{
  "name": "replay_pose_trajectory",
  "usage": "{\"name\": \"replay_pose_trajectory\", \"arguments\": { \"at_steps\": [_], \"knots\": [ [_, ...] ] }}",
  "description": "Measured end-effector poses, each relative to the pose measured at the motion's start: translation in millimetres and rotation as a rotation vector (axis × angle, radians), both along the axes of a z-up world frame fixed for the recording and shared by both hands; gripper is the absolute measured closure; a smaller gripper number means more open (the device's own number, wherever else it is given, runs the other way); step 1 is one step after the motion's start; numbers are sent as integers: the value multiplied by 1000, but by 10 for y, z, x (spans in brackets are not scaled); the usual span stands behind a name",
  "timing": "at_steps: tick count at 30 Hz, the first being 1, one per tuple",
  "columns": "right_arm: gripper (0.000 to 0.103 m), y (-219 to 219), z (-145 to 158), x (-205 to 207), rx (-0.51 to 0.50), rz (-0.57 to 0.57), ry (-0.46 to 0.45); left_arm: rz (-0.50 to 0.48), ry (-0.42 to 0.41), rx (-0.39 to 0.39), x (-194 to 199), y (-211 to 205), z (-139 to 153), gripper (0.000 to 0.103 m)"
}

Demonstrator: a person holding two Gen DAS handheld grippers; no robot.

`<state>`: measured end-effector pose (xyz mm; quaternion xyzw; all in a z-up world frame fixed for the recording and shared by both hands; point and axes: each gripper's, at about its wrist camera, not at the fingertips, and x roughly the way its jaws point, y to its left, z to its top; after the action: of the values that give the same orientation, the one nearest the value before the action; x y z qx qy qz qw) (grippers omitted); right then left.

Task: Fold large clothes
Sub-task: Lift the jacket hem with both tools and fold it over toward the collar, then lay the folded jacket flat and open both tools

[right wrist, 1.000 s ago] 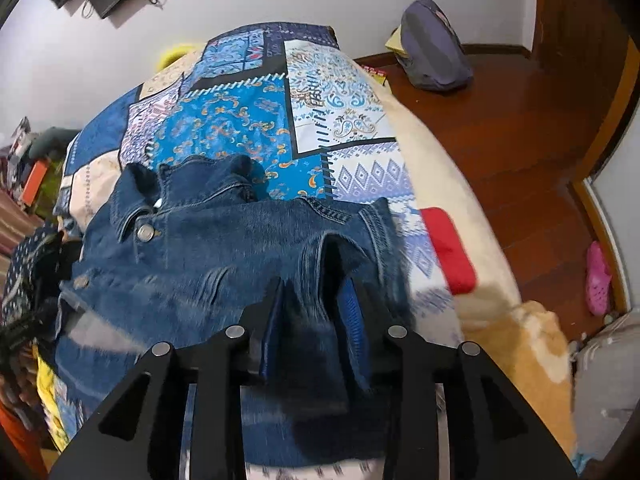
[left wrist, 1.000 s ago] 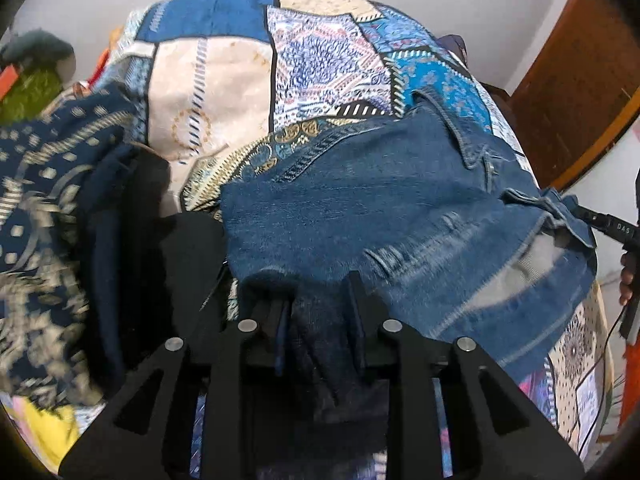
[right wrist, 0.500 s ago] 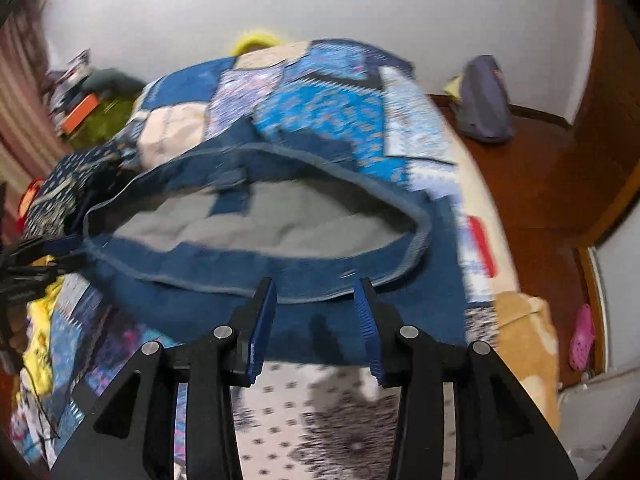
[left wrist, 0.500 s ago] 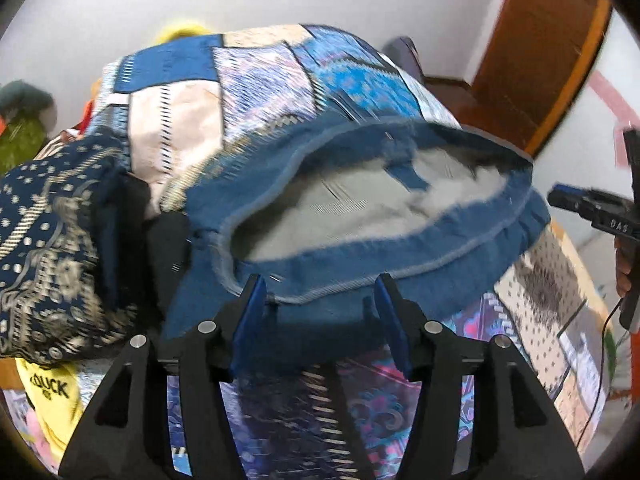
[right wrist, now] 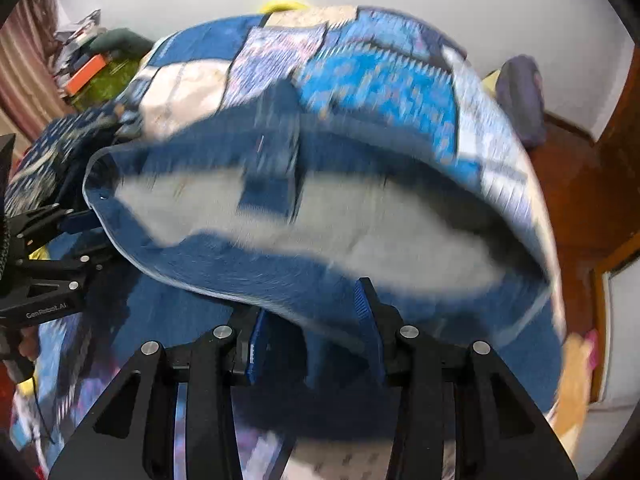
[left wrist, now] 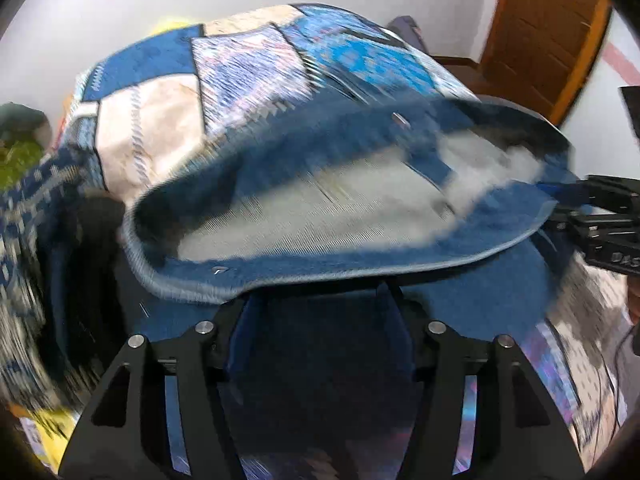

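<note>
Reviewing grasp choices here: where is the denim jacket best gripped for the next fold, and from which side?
Probably the near hem band of the denim jacket, approached from the near bed edge. It lies as a thick, stitched rim bowed open over the pale lining, facing the left gripper and right gripper, whose jaws have just been opening around it.

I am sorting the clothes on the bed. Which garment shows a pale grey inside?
The denim jacket, lying across the patchwork bedspread. Its hem gapes open on a light grey lining; the dark patterned garment beside it shows only navy and cream print.
</note>
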<state>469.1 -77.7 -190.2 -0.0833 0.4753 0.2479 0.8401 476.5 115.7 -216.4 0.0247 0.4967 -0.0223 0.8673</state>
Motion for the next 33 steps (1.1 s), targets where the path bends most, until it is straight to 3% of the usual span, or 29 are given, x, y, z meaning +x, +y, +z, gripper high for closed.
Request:
{"name": "replay_pose_trajectory", "arguments": {
  "at_steps": [4, 8, 15, 19, 22, 24, 28, 30, 32, 33],
  "knots": [
    [66, 60, 357, 351, 3, -126, -134, 172, -73, 103, 486, 343, 270, 45],
    [66, 39, 549, 393, 115, -132, -117, 247, -120, -23, 575, 636, 515, 45],
    [66, 196, 371, 72, 106, -28, -71, 166, -121, -50, 250, 444, 509, 39],
    [66, 272, 57, -112, 39, 79, -17, 76, -78, -37, 12, 175, 326, 37],
    [65, 213, -217, -44, -32, 73, 35, 48, -36, 8, -93, 37, 102, 37],
    [59, 81, -293, 83, 12, 41, 75, 47, -8, 35, -118, 13, -83, 36],
    [63, -226, -352, 518, 14, -72, 123, 114, -54, 14, -157, 140, -198, 13],
    [67, -385, -281, 676, -19, -186, 58, 131, -53, -21, -151, 206, -226, 13],
    [64, -522, -106, 731, -132, -360, -85, 131, -59, -19, -149, 216, -232, 13],
    [64, -558, -43, 715, -135, -383, -124, 129, -63, -12, -155, 201, -228, 13]
  ]
}}
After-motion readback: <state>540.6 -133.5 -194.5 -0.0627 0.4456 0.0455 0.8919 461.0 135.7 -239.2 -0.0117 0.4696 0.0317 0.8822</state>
